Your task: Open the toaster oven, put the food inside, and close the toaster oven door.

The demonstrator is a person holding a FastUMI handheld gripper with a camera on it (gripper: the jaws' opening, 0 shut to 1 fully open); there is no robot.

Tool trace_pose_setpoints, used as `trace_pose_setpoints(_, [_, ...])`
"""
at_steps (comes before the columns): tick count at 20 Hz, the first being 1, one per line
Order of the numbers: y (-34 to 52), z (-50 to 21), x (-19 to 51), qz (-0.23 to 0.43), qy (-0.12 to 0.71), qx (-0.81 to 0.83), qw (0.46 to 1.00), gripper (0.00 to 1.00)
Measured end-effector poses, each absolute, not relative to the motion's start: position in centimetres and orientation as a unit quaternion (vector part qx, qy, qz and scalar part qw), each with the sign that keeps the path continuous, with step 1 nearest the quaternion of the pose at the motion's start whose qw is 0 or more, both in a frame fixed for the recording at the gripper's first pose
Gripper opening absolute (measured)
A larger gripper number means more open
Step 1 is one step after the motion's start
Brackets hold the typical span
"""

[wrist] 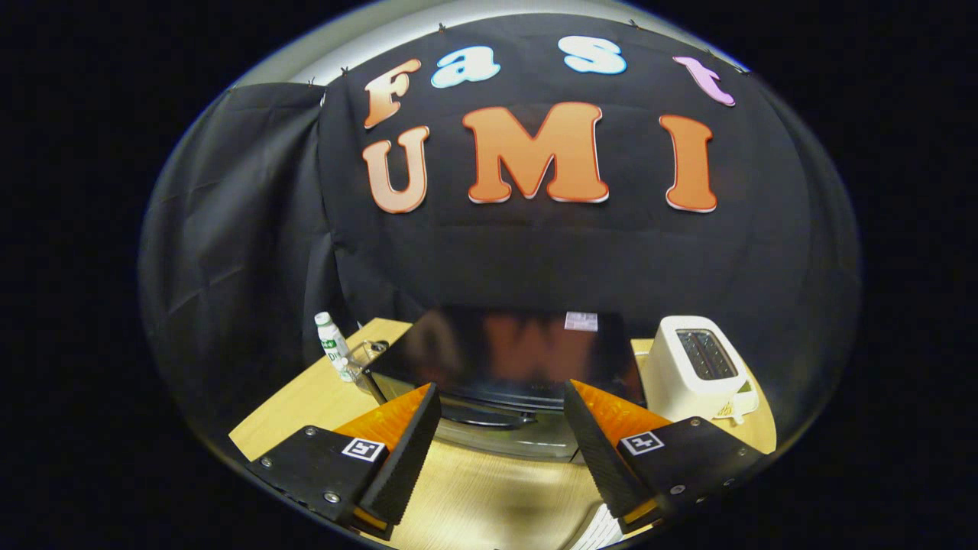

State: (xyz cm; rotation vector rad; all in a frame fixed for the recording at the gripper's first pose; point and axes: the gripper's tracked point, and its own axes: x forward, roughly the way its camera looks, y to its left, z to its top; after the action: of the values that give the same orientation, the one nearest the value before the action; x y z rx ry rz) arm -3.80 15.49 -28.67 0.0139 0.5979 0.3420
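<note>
Right now the jaws (500, 401) stand released, spread wide with nothing between them, hovering above the pale wooden worktop (489, 489) and aimed at the black glossy toaster oven (504, 355) that sits in the lower middle of the frame. Its shiny top mirrors the wall behind, and a small white sticker (581, 321) lies near its back right corner. Just under the front edge, between the two fingers, a dark bar-shaped door handle (485, 416) shows above a strip of glass, so the door looks upright and shut, though the steep angle hides most of the front.

I cannot make out any food: none lies on the bare worktop ahead of the jaws, and the oven's inside is not visible through the glass from here. That leaves two readings. Either the food waits somewhere out of sight and the door is yet to be pulled down, or the food sits inside already and the shut door is the finished state.

A white two-slot pop-up toaster (699, 367) stands just right of the oven; a small white plastic bottle (331, 344) and a clear glass cup (365, 359) stand to its left.
</note>
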Motion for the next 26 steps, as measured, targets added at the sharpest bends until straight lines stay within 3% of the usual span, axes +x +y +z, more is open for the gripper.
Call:
trace_pose_setpoints(7, [9.7, -15.0, -1.2, 0.135, 0.164, 0.013, 0.977, 0.98])
trace_pose_setpoints(14, [2.5, -4.5, -0.5, 0.057, 0.06, -0.06, 0.995, 0.98])
trace_pose_setpoints(26, [-1.6, 5.4, -1.1, -0.002, -0.042, -0.07, 0.997, 0.99])
